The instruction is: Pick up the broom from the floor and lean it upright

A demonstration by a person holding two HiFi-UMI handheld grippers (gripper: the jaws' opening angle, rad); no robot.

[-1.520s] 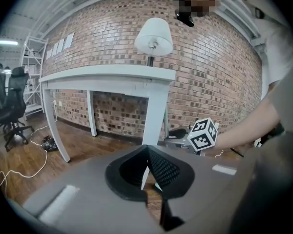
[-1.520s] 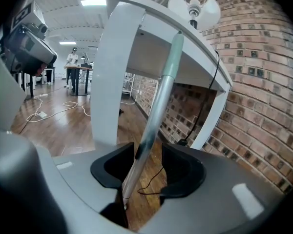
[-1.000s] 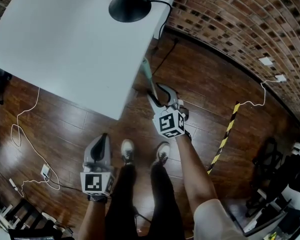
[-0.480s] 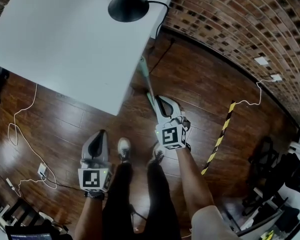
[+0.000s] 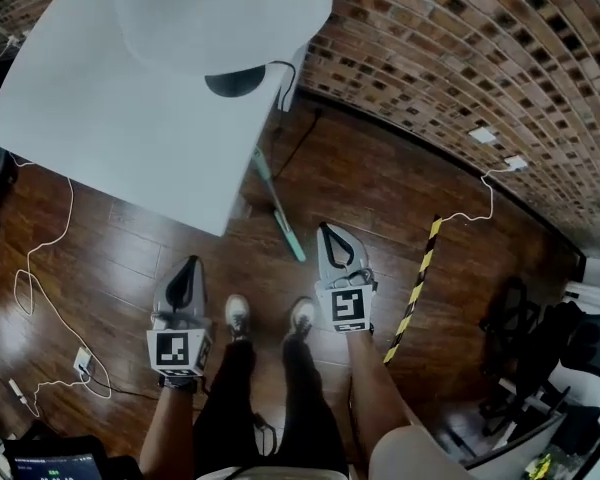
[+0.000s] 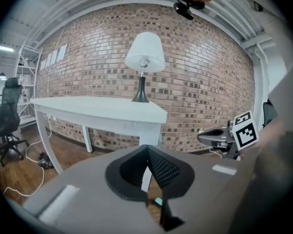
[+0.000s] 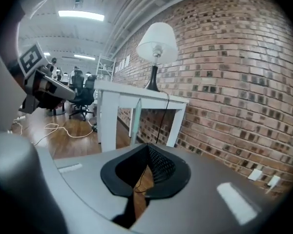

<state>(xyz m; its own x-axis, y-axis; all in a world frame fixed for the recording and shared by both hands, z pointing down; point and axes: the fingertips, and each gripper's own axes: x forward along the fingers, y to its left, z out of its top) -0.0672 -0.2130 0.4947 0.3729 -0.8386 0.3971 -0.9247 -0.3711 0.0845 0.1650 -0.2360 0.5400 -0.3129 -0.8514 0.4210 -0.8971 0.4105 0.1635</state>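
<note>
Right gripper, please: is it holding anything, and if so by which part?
Nothing: the right gripper has its jaws together and empty; the broom is apart from it.

Broom (image 5: 278,206) (teal handle) slants beside the white table (image 5: 100,118), apart from the right gripper (image 5: 327,231).

The head camera looks steeply down from over the person onto the white table (image 5: 100,118), wood floor (image 5: 380,198), left gripper (image 5: 190,265) and right gripper (image 5: 329,231). Each gripper camera rides close behind its own jaws, facing roughly level toward the brick wall (image 6: 200,72). All three share the table and lamp (image 6: 144,57).
</note>
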